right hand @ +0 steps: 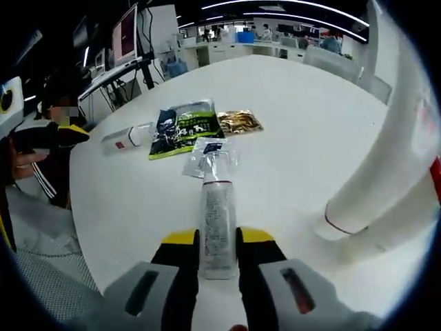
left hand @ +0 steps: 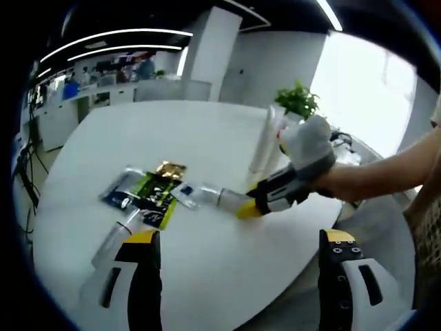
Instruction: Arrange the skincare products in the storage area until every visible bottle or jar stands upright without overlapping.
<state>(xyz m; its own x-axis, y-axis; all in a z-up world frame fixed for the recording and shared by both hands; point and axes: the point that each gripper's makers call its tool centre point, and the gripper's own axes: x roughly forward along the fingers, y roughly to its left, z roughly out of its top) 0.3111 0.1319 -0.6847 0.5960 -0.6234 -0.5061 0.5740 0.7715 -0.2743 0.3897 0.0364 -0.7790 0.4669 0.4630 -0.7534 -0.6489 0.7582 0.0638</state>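
Tubes: two upright (right hand: pixel 386 172), one lying (right hand: pixel 218 221) in right gripper (right hand: pixel 218 256) jaws.

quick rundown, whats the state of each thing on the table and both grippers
tube: lying flat, clamped between the right gripper's jaws
right gripper: shut on the tube
left gripper: open, holding nothing
small bottle: lying on its side
green packet: flat
gold packet: flat
clear sachet: flat, at the tube's far end
white tubes: standing, cap down
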